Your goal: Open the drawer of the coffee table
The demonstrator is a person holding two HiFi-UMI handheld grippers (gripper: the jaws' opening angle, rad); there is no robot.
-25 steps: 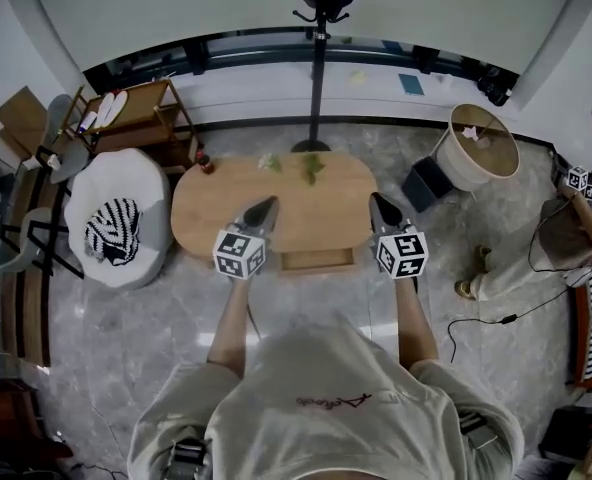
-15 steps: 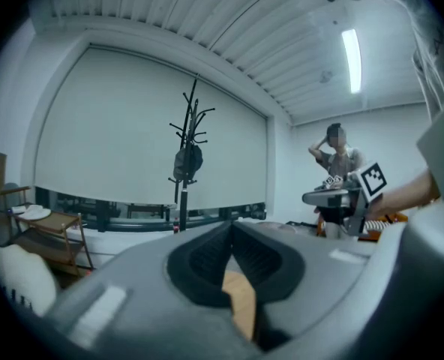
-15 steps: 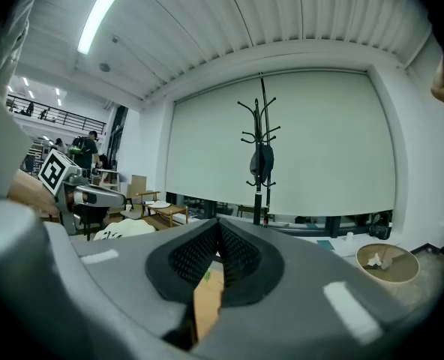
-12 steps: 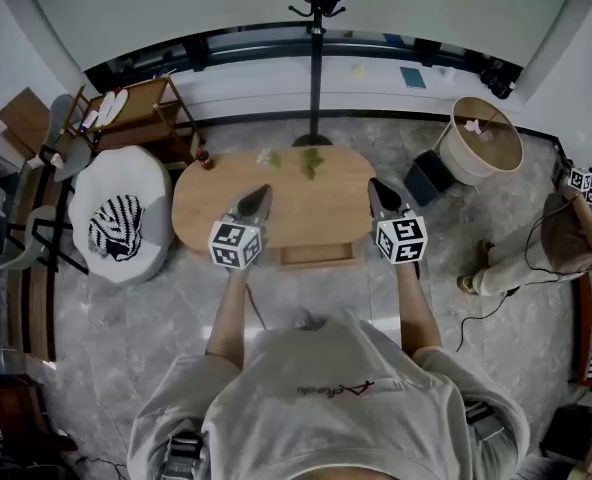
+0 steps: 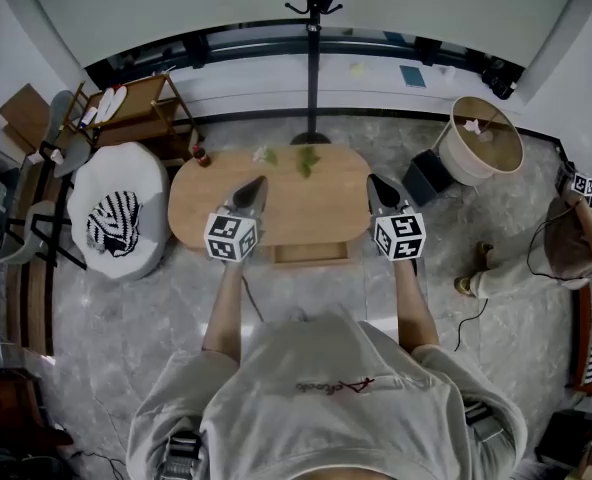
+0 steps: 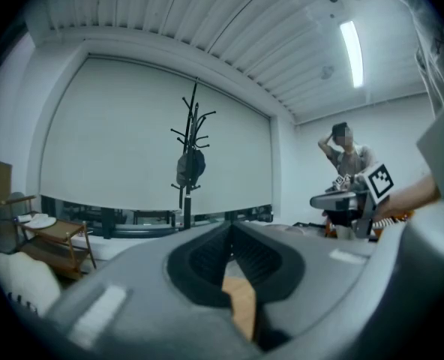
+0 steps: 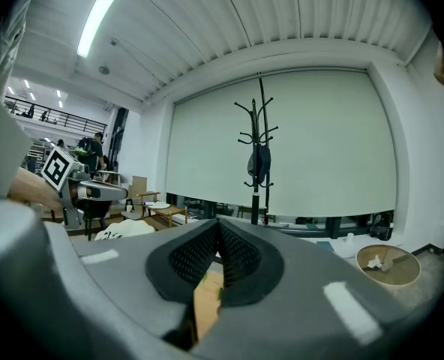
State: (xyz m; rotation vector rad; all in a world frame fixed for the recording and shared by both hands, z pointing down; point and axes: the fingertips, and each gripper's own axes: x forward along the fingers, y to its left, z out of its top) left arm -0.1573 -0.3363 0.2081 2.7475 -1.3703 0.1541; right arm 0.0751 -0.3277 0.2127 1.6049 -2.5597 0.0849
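Note:
The oval wooden coffee table stands on the marble floor ahead of me. Its drawer shows as a light wooden rectangle at the middle of the near edge, between my two arms. My left gripper hangs over the left half of the tabletop, shut and empty. My right gripper hangs over the table's right end, also shut and empty. Both point away from me, nearly level, and touch nothing. In the left gripper view the left gripper has its pads pressed together. In the right gripper view the right gripper looks the same.
A white round seat with a striped cushion stands left of the table, a wooden side table behind it. A coat stand rises beyond the table. A round basket and dark box stand right. A seated person is far right.
Both grippers have drifted a little forward over the table, away from me. Their jaws stay shut. The drawer looks the same.

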